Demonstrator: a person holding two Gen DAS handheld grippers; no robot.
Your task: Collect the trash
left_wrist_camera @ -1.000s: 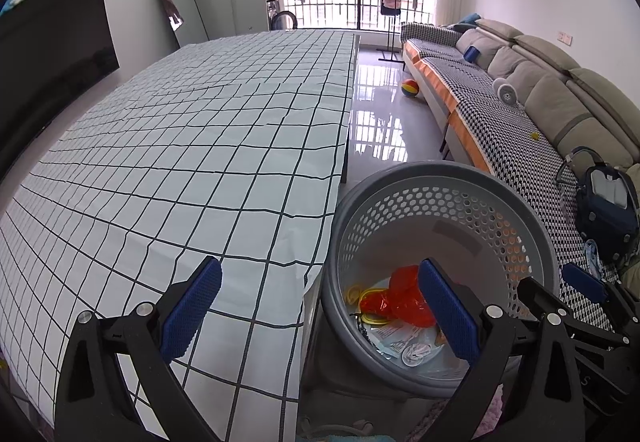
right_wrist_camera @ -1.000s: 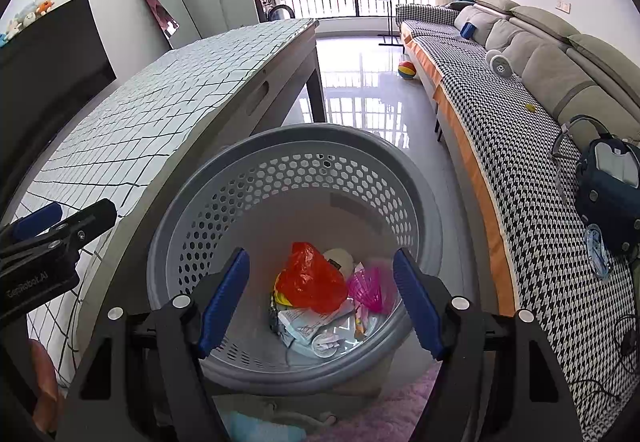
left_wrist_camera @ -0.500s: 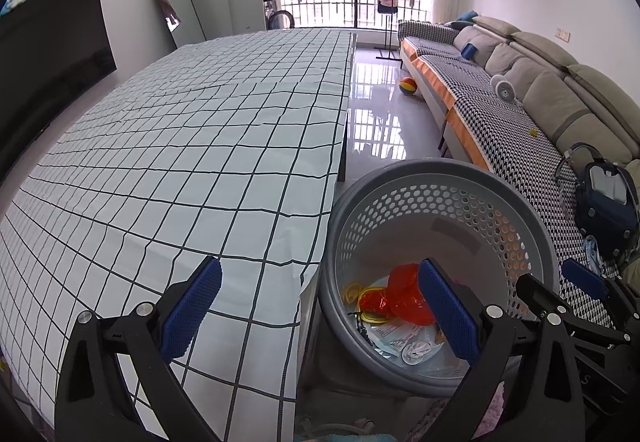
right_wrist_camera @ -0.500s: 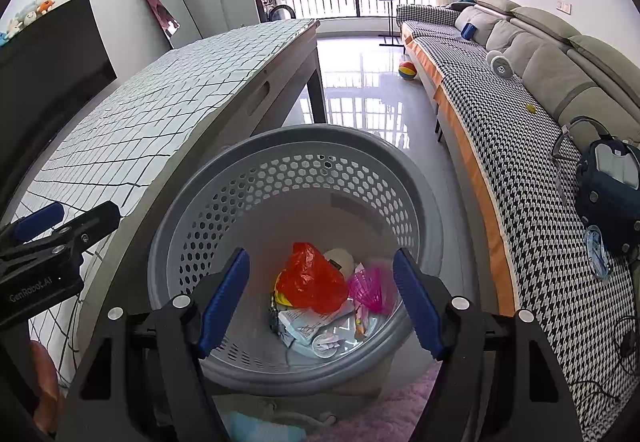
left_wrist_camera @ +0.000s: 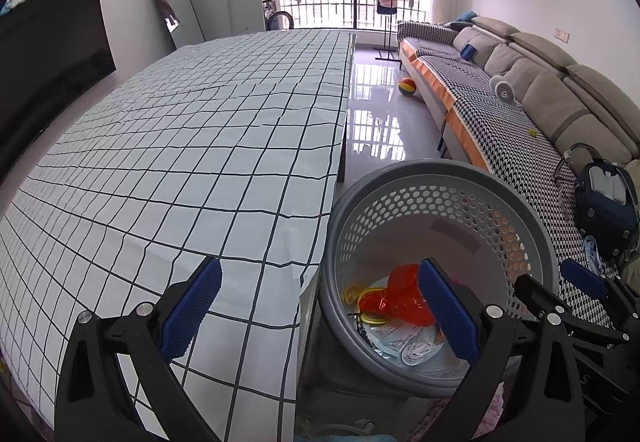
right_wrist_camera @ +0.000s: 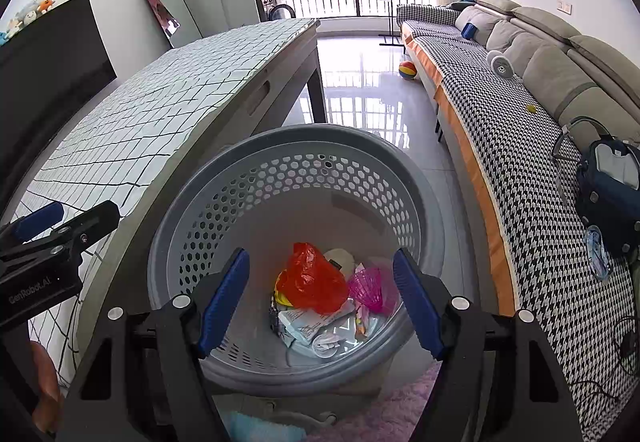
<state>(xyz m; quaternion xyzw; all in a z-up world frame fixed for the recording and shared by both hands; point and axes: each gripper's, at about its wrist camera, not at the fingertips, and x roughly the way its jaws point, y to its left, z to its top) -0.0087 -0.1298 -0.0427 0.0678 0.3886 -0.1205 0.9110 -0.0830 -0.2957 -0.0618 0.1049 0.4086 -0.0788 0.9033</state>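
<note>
At far left a dark television screen (left_wrist_camera: 44, 54) stands against the wall, with a mirror (left_wrist_camera: 176, 12) leaning further back. A table under a white grid-checked cloth (left_wrist_camera: 192, 146) fills the left and centre of the left wrist view; its surface shows only the cloth. The left gripper (left_wrist_camera: 320, 306) hangs over the table's near right corner, jaws spread wide with nothing between the blue pads (left_wrist_camera: 192, 306); one pad sits over the cloth, the other over the basket. Just beside the table edge stands a grey perforated basket (right_wrist_camera: 256, 202). The collected trash lies at its bottom: a crumpled red plastic bag (right_wrist_camera: 312, 280), a pink netted piece (right_wrist_camera: 370, 286) touching it on the right, printed paper wrappers (right_wrist_camera: 312, 322) beneath, and a yellow scrap (left_wrist_camera: 362, 292) at the left. The right gripper (right_wrist_camera: 320, 300) hangs above the basket mouth, jaws released and empty, pointing down at the contents. To the right, glossy floor tiles (right_wrist_camera: 360, 90) carry a coloured ball (right_wrist_camera: 408, 70). A long sofa (right_wrist_camera: 520, 130) with a houndstooth cover runs along the right wall, and a dark blue bag (right_wrist_camera: 608, 194) rests on it.
</note>
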